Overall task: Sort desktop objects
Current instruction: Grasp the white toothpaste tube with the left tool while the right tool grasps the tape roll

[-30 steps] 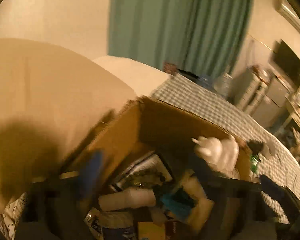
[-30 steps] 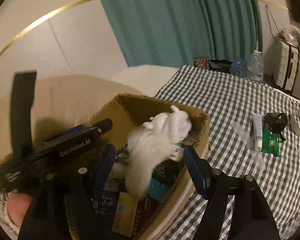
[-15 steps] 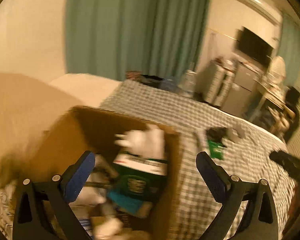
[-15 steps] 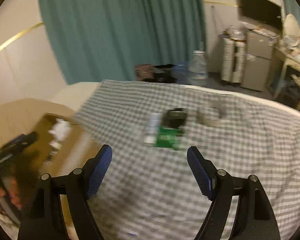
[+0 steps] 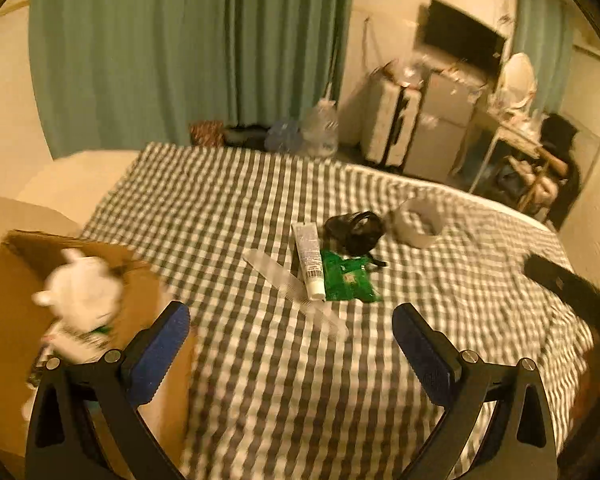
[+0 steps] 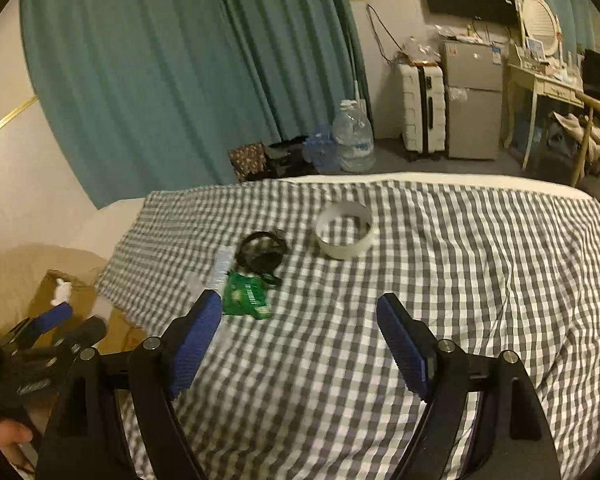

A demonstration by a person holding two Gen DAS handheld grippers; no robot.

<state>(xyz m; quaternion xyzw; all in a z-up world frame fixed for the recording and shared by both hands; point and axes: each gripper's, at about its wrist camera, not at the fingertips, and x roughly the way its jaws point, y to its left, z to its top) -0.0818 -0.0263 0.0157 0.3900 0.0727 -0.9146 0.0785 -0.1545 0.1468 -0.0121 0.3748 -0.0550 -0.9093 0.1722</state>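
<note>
Lengthwise, the white tube (image 5: 309,262) lay cap toward the cameras, touching the green packet (image 5: 347,280) — tape roll (image 6: 344,230) well beyond it. Both the left gripper (image 5: 290,344) and right gripper (image 6: 300,336) gaped wide — empty.

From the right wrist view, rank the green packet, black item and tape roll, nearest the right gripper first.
From the right gripper:
1. Green packet, ahead, by its left finger.
2. Black item, just behind the packet.
3. Tape roll, farthest, centre of the checked cloth.
</note>
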